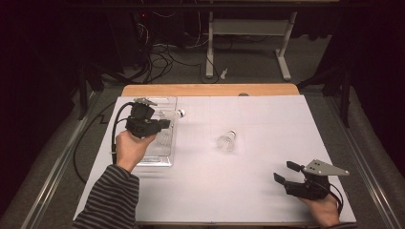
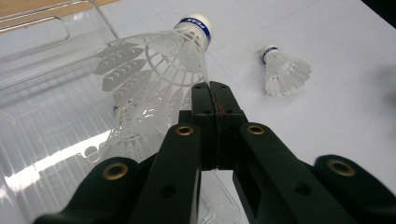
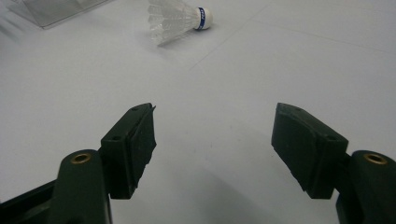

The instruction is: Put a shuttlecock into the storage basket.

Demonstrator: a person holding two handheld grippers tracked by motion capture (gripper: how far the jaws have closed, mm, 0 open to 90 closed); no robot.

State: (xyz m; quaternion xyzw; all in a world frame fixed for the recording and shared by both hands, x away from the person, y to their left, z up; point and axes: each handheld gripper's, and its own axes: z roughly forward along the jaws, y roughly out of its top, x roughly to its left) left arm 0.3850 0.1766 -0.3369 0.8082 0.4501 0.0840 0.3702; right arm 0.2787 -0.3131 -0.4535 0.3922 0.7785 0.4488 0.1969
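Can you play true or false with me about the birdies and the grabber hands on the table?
1. The left gripper is shut on a shuttlecock. True: its jaws are pressed together on the edge of the white skirt.
2. The right gripper is holding a shuttlecock too. False: its jaws stand wide apart with nothing between them.
3. Another loose shuttlecock lies on the white table cover. True.
4. The held shuttlecock is above a red bucket. False: it is over a clear plastic tray at the left of the table.
5. The loose shuttlecock has a green band on its cork. False: the band is blue.
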